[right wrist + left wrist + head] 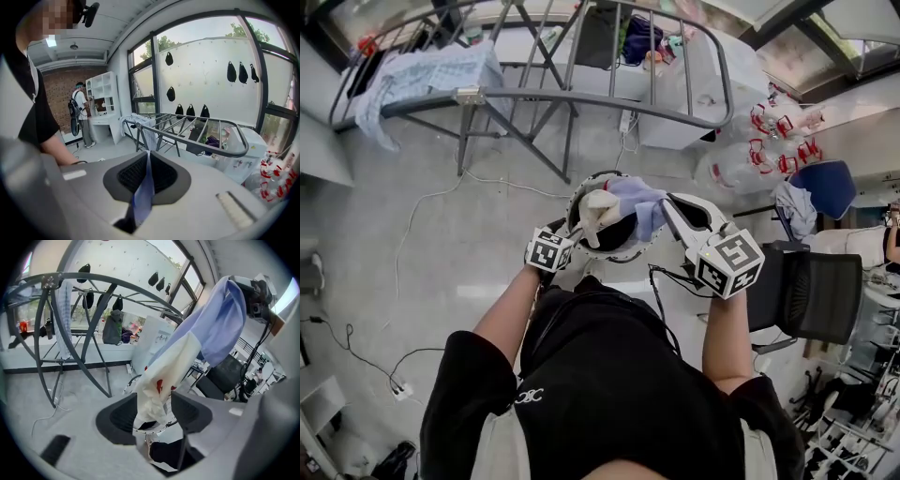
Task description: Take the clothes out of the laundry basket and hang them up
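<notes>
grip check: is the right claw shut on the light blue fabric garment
Yes, the right claw is closed with the light blue fabric garment pinched flat inside it.

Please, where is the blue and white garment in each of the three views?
Head view: garment at centre, over the laundry basket.
Left gripper view: garment hangs from upper right down between the open jaws.
Right gripper view: its blue strip pinched in the shut jaws, bottom centre.
Shared landmark: the grey drying rack.

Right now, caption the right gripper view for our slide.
Right gripper shut on blue cloth, drying rack beyond.
</notes>
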